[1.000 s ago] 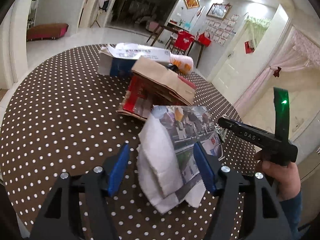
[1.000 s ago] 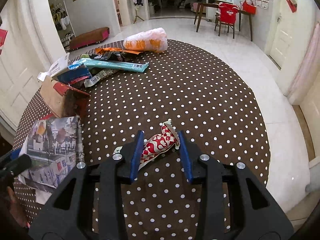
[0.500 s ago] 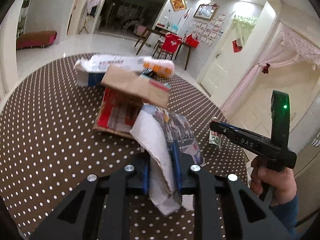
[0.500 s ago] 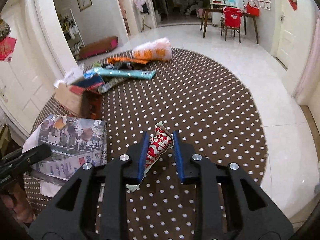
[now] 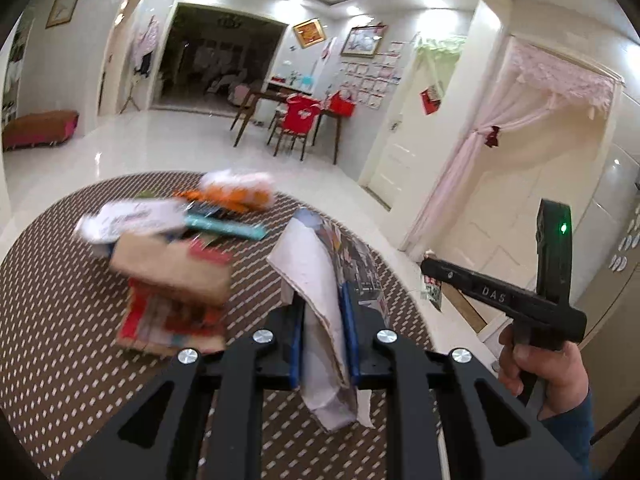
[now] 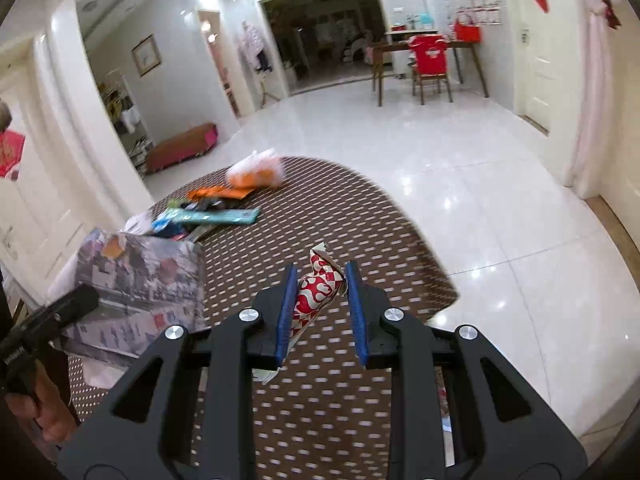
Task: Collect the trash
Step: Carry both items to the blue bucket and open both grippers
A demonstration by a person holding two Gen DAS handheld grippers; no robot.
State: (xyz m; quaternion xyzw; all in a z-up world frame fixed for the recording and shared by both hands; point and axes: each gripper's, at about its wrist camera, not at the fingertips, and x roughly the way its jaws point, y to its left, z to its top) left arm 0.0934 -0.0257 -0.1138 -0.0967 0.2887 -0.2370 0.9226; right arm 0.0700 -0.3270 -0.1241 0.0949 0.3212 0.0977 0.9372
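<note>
Round table [image 5: 60,292] under my view, brown cloth with white dots, left of centre a torn red and brown carton [image 5: 172,296], behind it a white packet [image 5: 132,220], teal wrapper [image 5: 228,229], orange-white bag [image 5: 236,190] at far edge

Left wrist view: mounted behind left gripper [image 5: 322,332], facing forward and downward, close over dotted table [image 5: 60,300]. Right wrist view: same mounting, behind right gripper [image 6: 320,308]. Shared: table, trash pile [image 5: 172,248] [image 6: 208,212] at 10–11 o'clock, red chair [image 5: 298,120] [image 6: 430,60] near 12–1.
</note>
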